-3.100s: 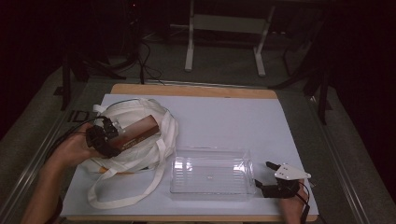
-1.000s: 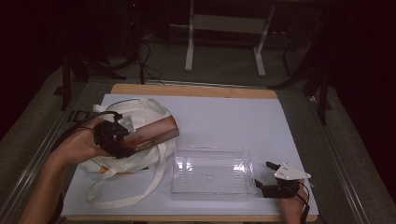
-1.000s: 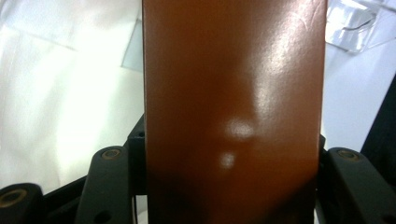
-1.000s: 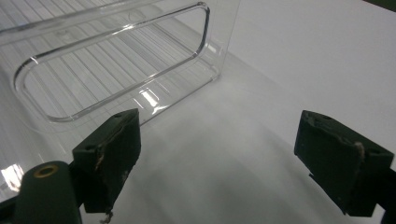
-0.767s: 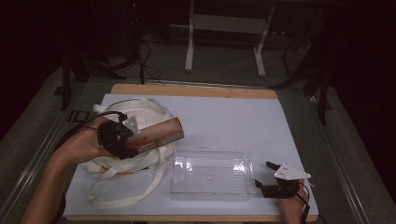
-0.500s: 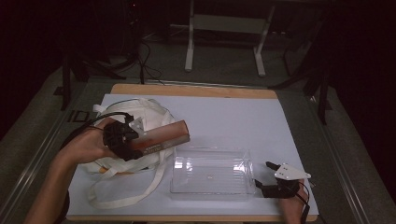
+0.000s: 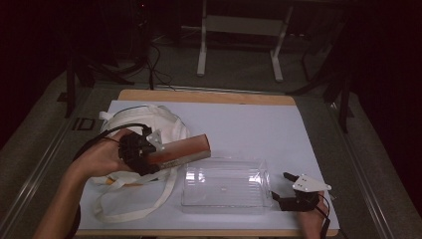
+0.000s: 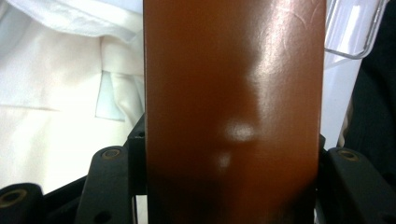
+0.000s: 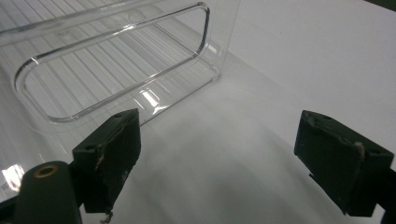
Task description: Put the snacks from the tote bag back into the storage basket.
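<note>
My left gripper (image 7: 158,158) is shut on a flat brown box (image 7: 182,149), held above the white cloth bag (image 7: 134,122) at the table's left. The box's far end reaches the left rim of the clear plastic bin (image 7: 224,183). In the left gripper view the brown box (image 8: 233,112) stands between the jaws, with white cloth (image 8: 60,93) behind it and a corner of the bin (image 8: 355,28) at the top right. My right gripper (image 7: 277,197) rests open on the white table cover by the bin's right end. Its pads (image 9: 112,154) are wide apart, the bin's end wall (image 9: 116,65) just ahead.
The bag's long white straps (image 7: 139,209) trail toward the front edge of the table (image 7: 199,232). The white cover (image 7: 259,129) lies bare behind the bin. Table legs and cables (image 7: 239,45) stand on the dark floor beyond the far edge.
My left gripper has carried the brown box rightward out of the bag, toward the clear bin. The right gripper has stayed still and open.
</note>
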The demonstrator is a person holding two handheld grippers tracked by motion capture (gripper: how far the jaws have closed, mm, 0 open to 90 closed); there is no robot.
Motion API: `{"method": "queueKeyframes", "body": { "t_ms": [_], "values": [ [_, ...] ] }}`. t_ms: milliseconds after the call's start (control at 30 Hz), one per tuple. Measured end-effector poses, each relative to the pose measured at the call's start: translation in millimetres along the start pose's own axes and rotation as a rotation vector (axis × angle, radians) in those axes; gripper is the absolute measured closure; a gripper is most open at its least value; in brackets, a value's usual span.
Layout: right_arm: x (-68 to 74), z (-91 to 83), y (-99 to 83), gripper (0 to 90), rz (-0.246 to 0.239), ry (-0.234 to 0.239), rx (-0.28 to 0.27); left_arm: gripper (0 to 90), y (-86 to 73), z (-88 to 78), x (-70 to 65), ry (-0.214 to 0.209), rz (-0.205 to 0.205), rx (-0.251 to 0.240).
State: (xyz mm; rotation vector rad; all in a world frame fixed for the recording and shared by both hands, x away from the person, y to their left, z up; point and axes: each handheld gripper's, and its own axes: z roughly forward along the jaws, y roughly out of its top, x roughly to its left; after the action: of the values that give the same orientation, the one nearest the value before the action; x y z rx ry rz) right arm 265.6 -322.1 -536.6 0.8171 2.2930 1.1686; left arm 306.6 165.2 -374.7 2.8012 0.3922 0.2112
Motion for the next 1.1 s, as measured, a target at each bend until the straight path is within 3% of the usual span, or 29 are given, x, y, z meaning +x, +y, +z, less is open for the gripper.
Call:
{"method": "queueKeyframes", "body": {
  "t_ms": [300, 1100],
  "values": [
    [0.2, 0.4, 0.2, 14.6, 0.002, 0.001, 0.004, 44.0, 10.1, 0.9, -10.8, -0.02, 0.043, 0.025],
    [0.1, 0.5, 0.2, 14.6, 0.002, 0.005, 0.003, 43.9, 34.9, 10.3, -33.5, -0.035, 0.14, 0.026]
  ]
}}
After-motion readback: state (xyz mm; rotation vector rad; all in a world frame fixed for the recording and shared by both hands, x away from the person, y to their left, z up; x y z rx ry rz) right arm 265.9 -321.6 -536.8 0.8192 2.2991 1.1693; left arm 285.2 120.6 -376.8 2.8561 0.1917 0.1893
